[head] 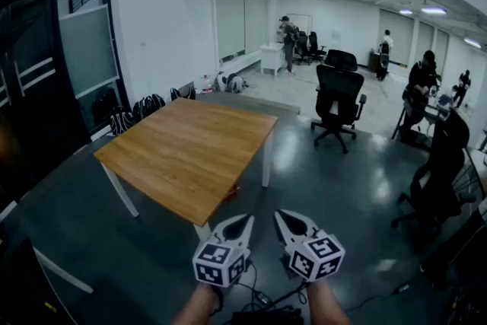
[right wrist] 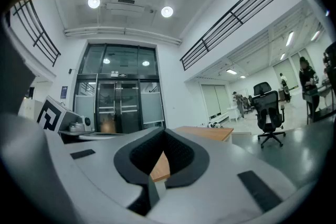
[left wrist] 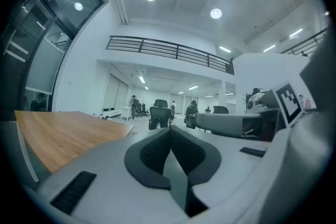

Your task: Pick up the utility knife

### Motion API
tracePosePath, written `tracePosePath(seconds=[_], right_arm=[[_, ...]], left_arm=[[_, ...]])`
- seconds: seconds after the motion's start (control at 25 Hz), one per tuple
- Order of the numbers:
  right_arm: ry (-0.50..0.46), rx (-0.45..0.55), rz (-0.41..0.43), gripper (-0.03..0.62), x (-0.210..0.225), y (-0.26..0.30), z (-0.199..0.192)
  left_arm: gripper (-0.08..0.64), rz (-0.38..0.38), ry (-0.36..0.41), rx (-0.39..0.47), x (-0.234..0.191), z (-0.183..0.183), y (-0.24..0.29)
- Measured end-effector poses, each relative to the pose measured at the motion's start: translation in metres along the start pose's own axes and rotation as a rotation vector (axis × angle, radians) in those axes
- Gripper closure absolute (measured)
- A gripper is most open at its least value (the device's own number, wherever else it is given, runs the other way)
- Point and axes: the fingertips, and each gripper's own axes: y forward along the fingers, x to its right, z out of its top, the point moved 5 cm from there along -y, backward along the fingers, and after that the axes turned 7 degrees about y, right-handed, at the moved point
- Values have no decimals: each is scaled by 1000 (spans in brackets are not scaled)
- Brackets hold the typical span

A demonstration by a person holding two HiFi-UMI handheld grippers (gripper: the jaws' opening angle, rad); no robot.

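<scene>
Two grippers [head: 247,219] [head: 278,215], seemingly closed; one table [head: 190,148]

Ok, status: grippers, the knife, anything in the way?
Left hand-held gripper and right hand-held gripper shut, empty, short of the wooden table. Utility knife not in view. Nothing blocking; office chair stands well beyond the table.

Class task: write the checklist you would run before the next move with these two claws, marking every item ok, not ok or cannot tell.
1. Utility knife in sight: not ok; none on the wooden table.
2. Left claw empty: ok.
3. Right claw empty: ok.
4. Claws open to grasp: not ok; both shut.
5. Claws over the table: not ok; both hang beside its near corner.
</scene>
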Motion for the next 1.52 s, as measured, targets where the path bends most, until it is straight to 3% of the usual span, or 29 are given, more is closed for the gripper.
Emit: tracePosePath(seconds=[0.56,0.88,1.04,1.52], right_arm=[[-23,0,11,581,-6,0,3],[-50,-36,96,581,-26,16,-4],[-93,-78,169,581,-55,27,-20],[-97,-225,591,581,-172,78,-73]], left_arm=[[554,24,2,4,-1,3,-6],[554,117,-14,1,-17,-4,-30],[554,206,-30,6,-33,-12,-62],[554,659,-83,-39,-82,-38,-206]])
